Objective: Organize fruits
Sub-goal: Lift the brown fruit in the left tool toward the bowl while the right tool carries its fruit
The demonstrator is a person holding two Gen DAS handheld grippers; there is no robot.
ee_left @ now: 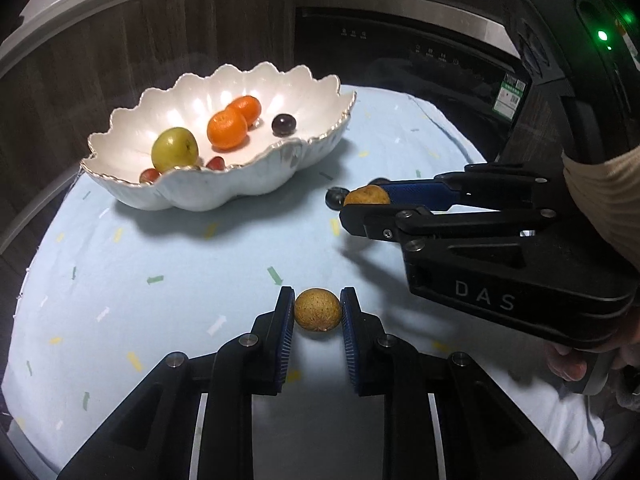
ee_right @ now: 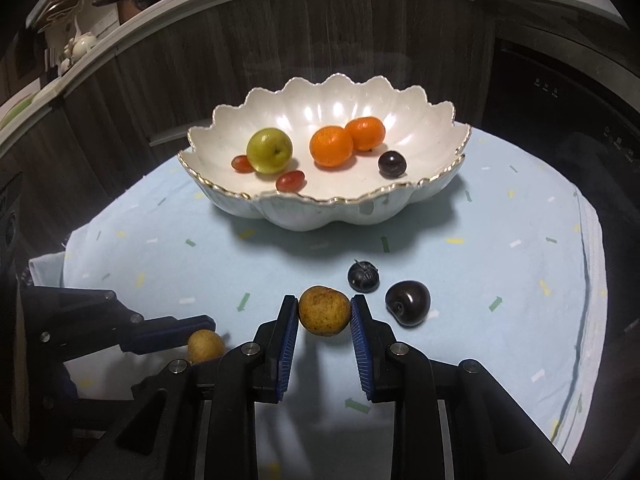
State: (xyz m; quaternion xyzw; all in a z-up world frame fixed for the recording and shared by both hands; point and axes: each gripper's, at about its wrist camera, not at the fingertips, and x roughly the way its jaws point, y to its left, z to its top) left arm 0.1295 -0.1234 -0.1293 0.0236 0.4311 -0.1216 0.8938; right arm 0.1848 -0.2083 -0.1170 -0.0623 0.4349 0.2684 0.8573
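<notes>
The left gripper (ee_left: 317,312) had its jaws pinching a small brown fruit (ee_left: 317,310) low over the pale blue cloth (ee_left: 160,312). The right gripper (ee_right: 325,312), with "DAS" on its black body, pinched a larger brown fruit (ee_right: 324,310). Two dark plums (ee_right: 408,302) lay just beside it on the cloth. Behind stood the scalloped white bowl (ee_right: 360,216) holding two mandarins (ee_right: 331,146), a green fruit (ee_right: 269,149) and a dark plum.

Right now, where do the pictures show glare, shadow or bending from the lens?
Left wrist view: bright glare patches inside the bowl, its shadow on the cloth in front; the counter edge bends into an arc. Right wrist view: similar glare in the bowl, shadow beneath it; black corners and curved shelves from the lens.
</notes>
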